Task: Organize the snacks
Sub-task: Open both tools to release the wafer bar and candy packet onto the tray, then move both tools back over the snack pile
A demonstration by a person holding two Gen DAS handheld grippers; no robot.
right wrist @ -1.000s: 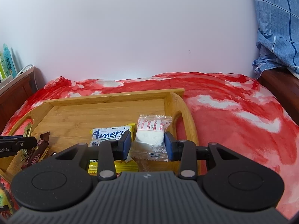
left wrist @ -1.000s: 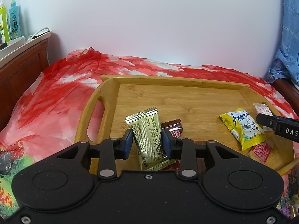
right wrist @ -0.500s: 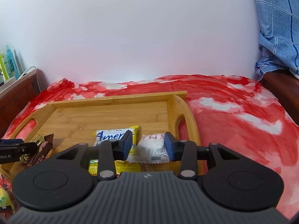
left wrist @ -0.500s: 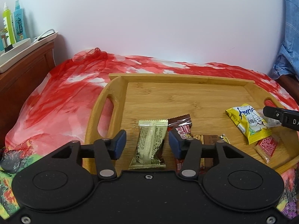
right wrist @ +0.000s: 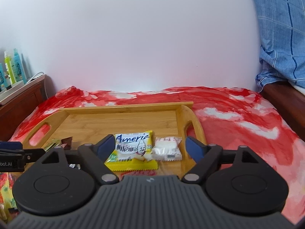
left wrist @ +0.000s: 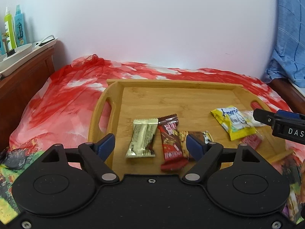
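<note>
Now both grippers hang over the near edge of a bamboo tray (left wrist: 114, 91) that lies on a red and white cloth (left wrist: 57, 105), and both are opening. In the left wrist view, the left gripper (left wrist: 150, 146) fills the bottom of the frame with its blue pads (left wrist: 105, 145) wide apart, touching nothing; seen between them, lower centre, a gold wrapped bar (left wrist: 142, 138) lies flat on the tray floor, and a red and brown bar (left wrist: 170, 143) lies just beside it to the right, their near ends overlapping. A peanut-print packet (left wrist: 184, 139) peeks out behind the right pad. Further right in that frame lies a yellow snack bag (left wrist: 233, 123), with a small red packet (left wrist: 251, 143) at its near corner, and the tip of the right gripper (right wrist: 150, 146) reaches in from the right edge. In the right wrist view, this gripper's pads also stand wide apart and hold nothing; between them, at centre frame, the yellow snack bag sits on the tray by its right handle, with a clear packet of white candy (right wrist: 167, 148) touching its right side. At upper left of both frames, bottles (left wrist: 14, 28) stand on a white tray (left wrist: 21, 57) atop a dark wooden cabinet (left wrist: 24, 80). Blue checked fabric (right wrist: 282, 34) hangs at upper right against the white wall.
</note>
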